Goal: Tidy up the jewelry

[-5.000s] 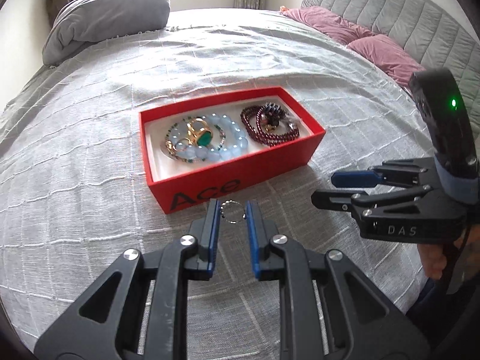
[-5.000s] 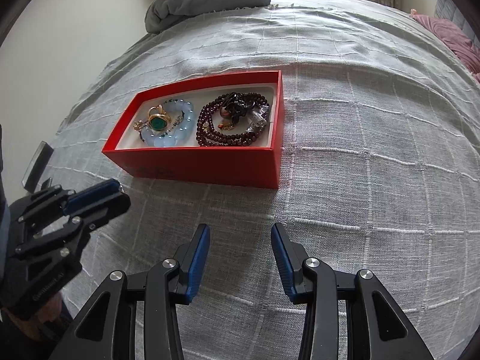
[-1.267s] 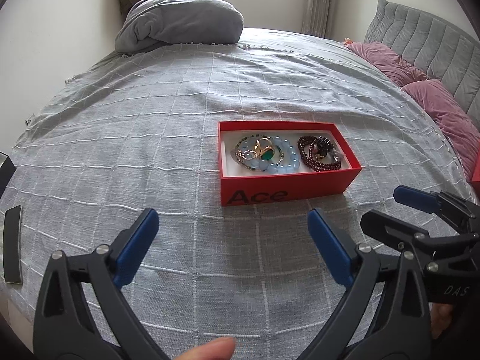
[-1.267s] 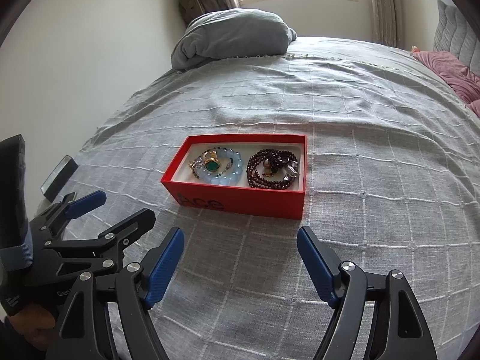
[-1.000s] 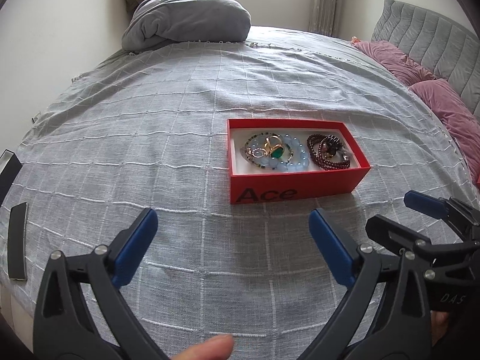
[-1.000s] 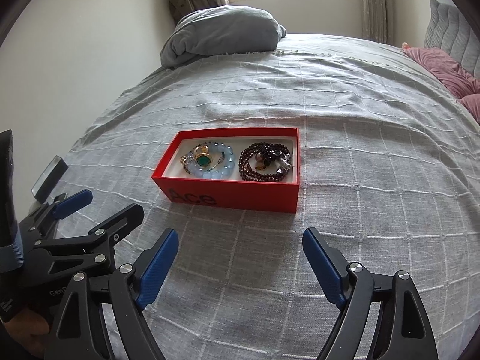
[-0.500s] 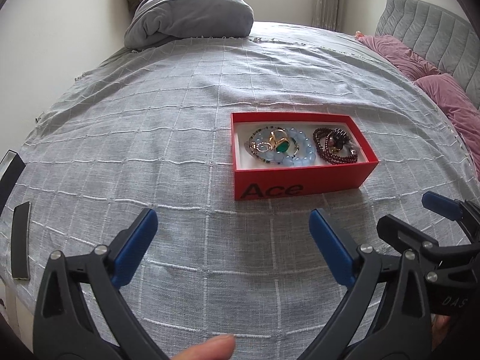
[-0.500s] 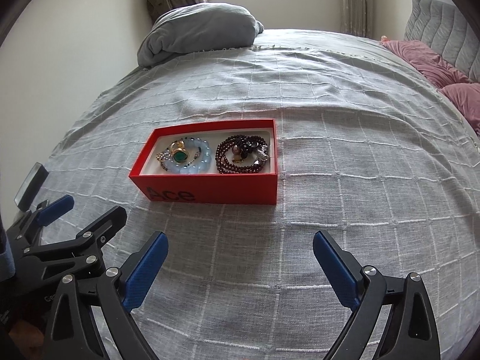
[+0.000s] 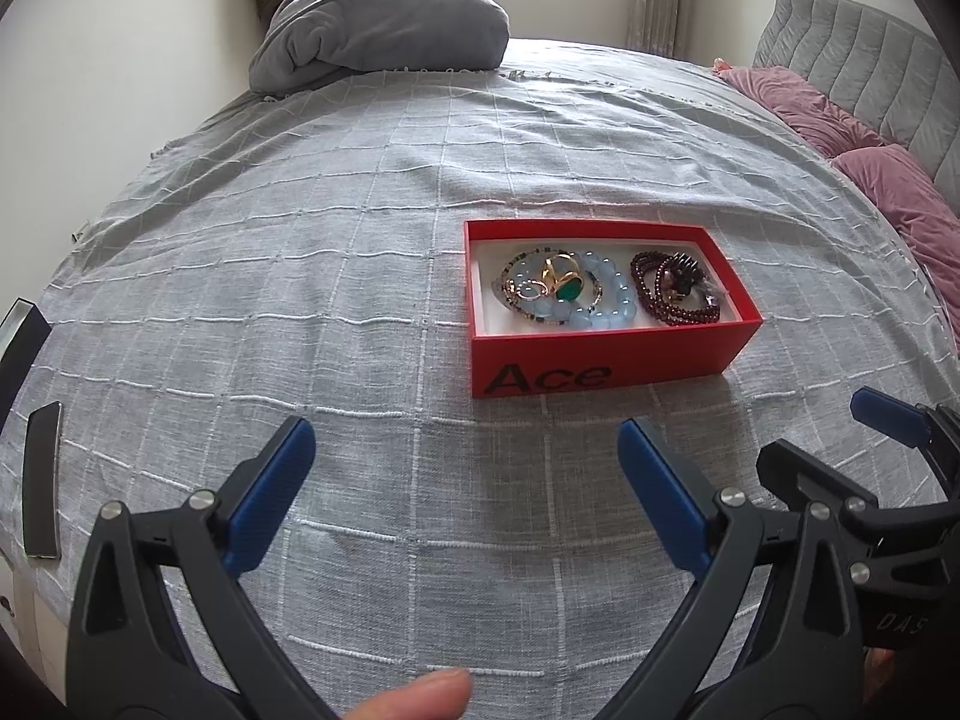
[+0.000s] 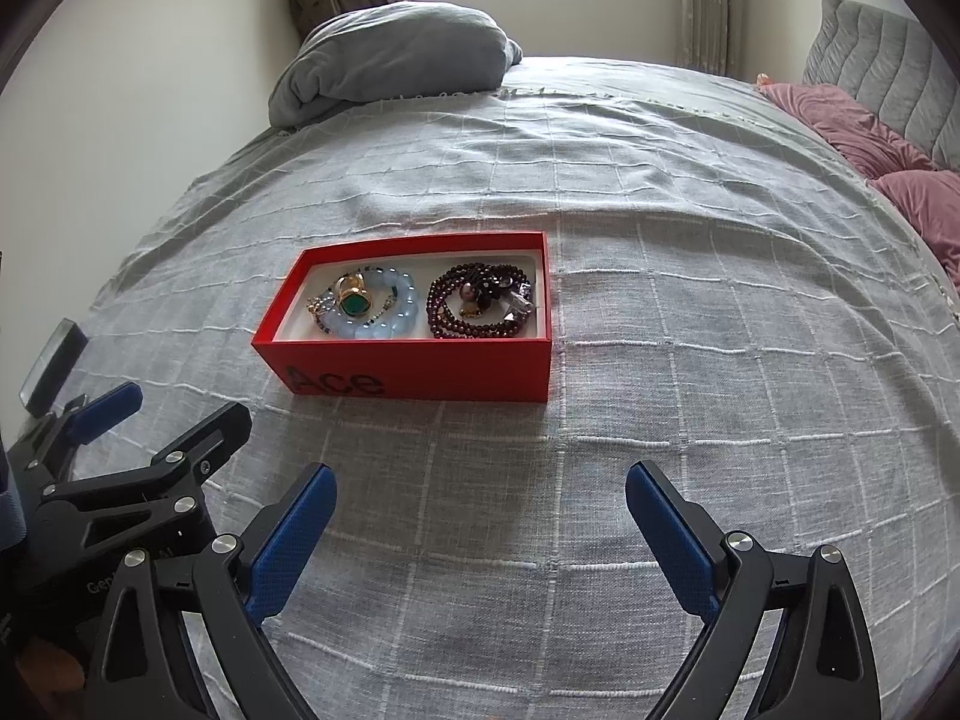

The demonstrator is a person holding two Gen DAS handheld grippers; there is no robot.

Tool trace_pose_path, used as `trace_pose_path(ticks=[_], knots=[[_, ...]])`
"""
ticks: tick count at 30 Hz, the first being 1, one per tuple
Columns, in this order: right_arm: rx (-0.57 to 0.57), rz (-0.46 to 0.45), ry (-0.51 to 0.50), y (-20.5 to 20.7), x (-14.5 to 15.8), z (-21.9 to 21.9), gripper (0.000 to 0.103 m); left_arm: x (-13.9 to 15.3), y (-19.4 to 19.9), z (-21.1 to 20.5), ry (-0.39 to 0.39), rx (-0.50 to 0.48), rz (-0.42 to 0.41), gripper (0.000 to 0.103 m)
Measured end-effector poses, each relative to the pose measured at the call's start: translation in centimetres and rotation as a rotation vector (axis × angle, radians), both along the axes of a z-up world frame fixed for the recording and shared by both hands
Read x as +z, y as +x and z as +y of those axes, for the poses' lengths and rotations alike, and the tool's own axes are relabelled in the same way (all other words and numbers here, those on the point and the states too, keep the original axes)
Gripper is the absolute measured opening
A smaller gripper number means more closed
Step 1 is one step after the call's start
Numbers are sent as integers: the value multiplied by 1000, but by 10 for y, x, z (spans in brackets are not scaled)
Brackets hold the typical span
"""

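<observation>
From the left wrist view, one red box (image 9: 606, 354) reading "Ace" is sitting on the grey bed (image 9: 360, 276), holding a pale blue bead bracelet (image 9: 600, 300), a gold ring with a green stone (image 9: 564, 283) and dark red beads (image 9: 672, 294). The left hand-held gripper (image 9: 467, 495) is hovering near the box with its fingers spread wide, gripping nothing. "DAS" is showing on the right hand-held gripper (image 9: 840, 450) alongside. Two pink pillows (image 9: 864, 168) are lying at the far right.

From the right wrist view, the right hand-held gripper (image 10: 480, 531) is gaping wide and empty before the "Ace" box (image 10: 420, 360). The left hand-held gripper (image 10: 156, 414) is showing parted fingers at the left edge.
</observation>
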State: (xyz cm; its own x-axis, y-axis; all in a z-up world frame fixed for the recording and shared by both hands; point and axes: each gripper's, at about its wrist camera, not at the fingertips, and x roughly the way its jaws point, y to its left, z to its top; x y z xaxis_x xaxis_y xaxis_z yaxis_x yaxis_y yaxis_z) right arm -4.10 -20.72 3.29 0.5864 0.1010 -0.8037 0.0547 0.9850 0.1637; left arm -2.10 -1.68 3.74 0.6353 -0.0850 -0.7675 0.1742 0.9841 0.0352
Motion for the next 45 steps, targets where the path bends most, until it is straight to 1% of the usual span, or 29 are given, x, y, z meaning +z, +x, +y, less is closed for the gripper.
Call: trace_pose_path(ticks=[12,37,45], knots=[[-1,6,-5,0,-1,0,98,0,0,-1,14,1,-1,101],[-4,16,-1,1,-2,0,98,0,1,-1,20,-2,2,101],[-3,16,-1,1,-3,0,98,1,2,-1,27,-2,-11,101]])
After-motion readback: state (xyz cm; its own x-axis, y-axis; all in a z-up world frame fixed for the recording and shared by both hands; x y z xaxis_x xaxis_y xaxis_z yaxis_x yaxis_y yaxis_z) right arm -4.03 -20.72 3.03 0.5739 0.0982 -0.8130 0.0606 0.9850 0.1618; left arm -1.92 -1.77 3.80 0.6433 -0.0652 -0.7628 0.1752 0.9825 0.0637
